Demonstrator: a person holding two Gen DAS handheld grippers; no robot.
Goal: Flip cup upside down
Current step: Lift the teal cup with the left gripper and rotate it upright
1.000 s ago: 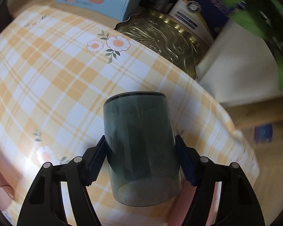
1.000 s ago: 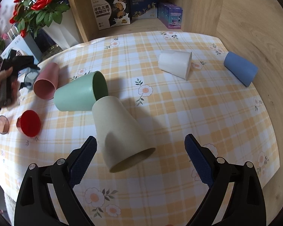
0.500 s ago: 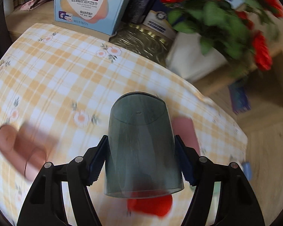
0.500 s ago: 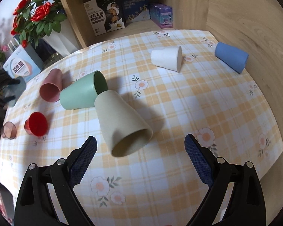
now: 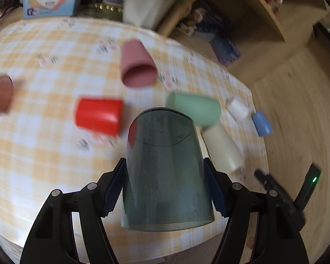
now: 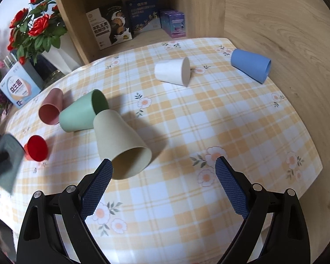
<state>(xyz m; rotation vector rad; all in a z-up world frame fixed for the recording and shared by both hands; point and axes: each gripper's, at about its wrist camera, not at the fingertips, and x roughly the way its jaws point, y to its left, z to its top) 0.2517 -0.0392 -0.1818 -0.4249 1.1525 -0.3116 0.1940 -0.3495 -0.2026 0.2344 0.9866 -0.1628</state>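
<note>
The left gripper (image 5: 165,187) jaws clamp the smoky cup (image 5: 165,171) between them, closed end far, seemingly above the desk (image 5: 44,149). The right gripper (image 6: 164,184) jaws gape wide beside a beige cup (image 6: 118,140).

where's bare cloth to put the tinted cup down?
Bare cloth lies ahead of the open right gripper, bordered by the beige cup, white cup and blue cup. Crowded: the far-left side, where pink cup, green cup and red cup cluster.
</note>
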